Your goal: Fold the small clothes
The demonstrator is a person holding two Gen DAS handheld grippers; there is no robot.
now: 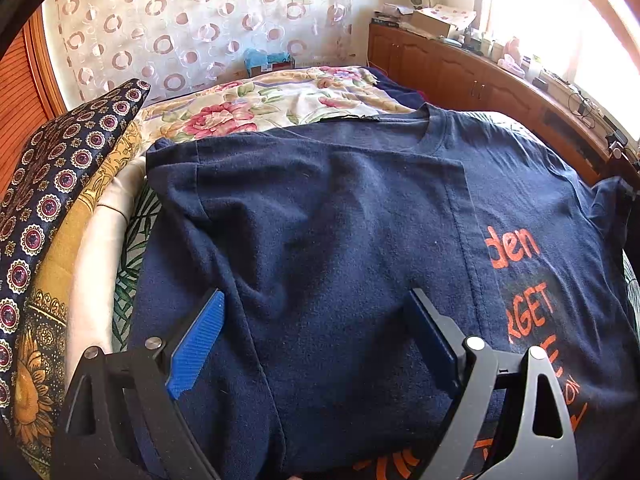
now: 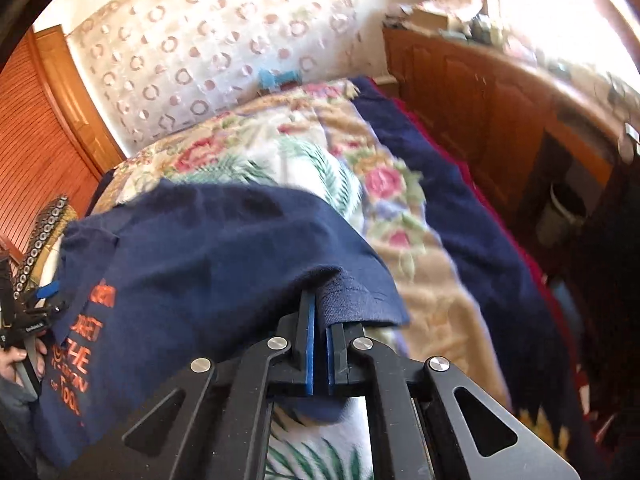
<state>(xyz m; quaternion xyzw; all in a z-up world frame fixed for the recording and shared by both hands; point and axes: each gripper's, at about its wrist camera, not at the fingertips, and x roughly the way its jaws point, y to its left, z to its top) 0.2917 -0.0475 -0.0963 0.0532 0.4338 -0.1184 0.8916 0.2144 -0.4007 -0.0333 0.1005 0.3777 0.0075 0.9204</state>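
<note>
Item: navy T-shirt [image 1: 340,220] with orange lettering [image 1: 520,280], spread on the bed [image 2: 420,240]; its left side already folded inward, the folded edge running as a straight seam beside the lettering; round collar [image 1: 432,128] at the far end; right sleeve [image 2: 352,292] lifted off the bedding.

My right tool [image 2: 320,320]: blue pads together, clamped on the hem of that right sleeve; cloth bunched between the pads and hanging over the near side of them; this view blurred at the edges.

My left tool [image 1: 316,332]: fingers wide apart, blue pads [image 1: 200,344] clear of the cloth on either side; poised over the folded left half of the shirt, gripping nothing; whether the tips touch the fabric I cannot tell. Seen also at the left edge of the right wrist view, with my hand [image 2: 16,360] behind it.

Beneath the shirt: floral bedspread [image 1: 272,104] with pink roses; a palm-leaf print sheet [image 2: 312,160]; a dark blue blanket [image 2: 460,208] along the right edge of the bed.

Left of the shirt: a navy medallion-print cloth [image 1: 60,184] over a yellow patterned one [image 1: 52,280].

Beyond: curtain with ring pattern [image 1: 180,20]; wooden cabinet [image 1: 460,72] under a bright window [image 1: 560,20], its top crowded with small items.
</note>
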